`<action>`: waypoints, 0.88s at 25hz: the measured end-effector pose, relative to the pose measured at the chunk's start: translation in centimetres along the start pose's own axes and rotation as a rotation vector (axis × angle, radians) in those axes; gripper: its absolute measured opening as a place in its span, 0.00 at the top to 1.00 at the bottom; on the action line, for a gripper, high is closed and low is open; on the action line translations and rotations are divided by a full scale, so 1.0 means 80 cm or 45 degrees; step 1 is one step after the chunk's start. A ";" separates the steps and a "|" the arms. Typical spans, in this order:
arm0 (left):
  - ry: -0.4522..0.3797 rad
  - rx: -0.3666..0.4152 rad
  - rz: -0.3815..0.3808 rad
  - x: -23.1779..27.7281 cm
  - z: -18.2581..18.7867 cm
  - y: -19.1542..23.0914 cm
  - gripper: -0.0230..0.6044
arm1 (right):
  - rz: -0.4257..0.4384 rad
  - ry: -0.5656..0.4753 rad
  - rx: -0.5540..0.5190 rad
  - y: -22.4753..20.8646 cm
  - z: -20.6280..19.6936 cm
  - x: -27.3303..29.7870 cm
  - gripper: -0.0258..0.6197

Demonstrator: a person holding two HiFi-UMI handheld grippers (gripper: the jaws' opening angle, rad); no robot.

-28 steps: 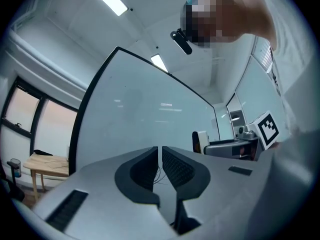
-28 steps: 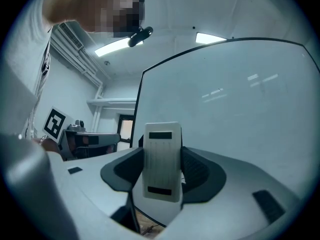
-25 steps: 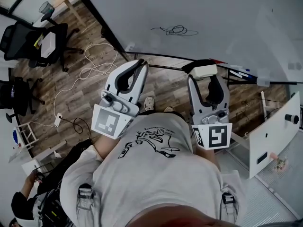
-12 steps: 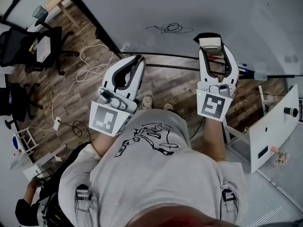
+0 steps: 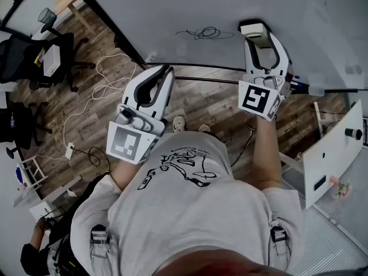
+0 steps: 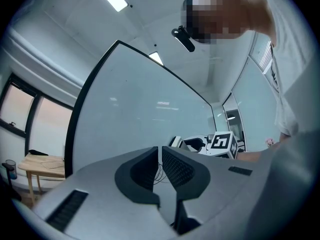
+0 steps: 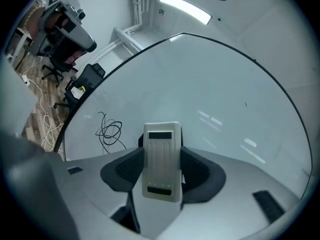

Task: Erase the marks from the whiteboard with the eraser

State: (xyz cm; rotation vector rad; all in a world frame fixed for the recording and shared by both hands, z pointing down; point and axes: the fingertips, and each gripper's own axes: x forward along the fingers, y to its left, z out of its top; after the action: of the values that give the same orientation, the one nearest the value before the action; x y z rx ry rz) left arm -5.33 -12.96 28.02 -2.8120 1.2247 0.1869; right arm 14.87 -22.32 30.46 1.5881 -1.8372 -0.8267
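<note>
A black scribble marks the lower part of the whiteboard. My right gripper is shut on a white eraser, held up at the board just right of the scribble. My left gripper hangs lower, below the board's bottom edge and over the floor, its jaws shut with nothing between them. In the left gripper view the right gripper's marker cube shows beyond the jaws.
The board's tray rail carries markers at the right. Office chairs and loose cables lie on the wood floor at the left. A white stand is at the right. Another person sits at bottom left.
My right gripper has risen with the eraser from below the board's edge up to the board, beside the scribble. The left gripper has barely moved.
</note>
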 end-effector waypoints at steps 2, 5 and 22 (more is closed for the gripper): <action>0.002 0.000 0.005 0.000 -0.001 0.002 0.90 | -0.010 -0.008 -0.024 0.002 -0.001 0.003 0.59; 0.001 0.000 0.010 0.001 -0.001 0.005 0.90 | -0.018 -0.016 -0.043 0.003 -0.002 0.004 0.59; -0.004 -0.022 0.020 0.006 -0.003 0.013 0.90 | -0.020 -0.015 -0.198 0.042 -0.011 0.013 0.59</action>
State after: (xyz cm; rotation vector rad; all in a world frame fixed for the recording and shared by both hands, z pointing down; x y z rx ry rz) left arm -5.72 -14.01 28.18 -2.8162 1.2506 0.2032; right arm 13.26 -23.04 33.60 1.5046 -1.7259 -0.9638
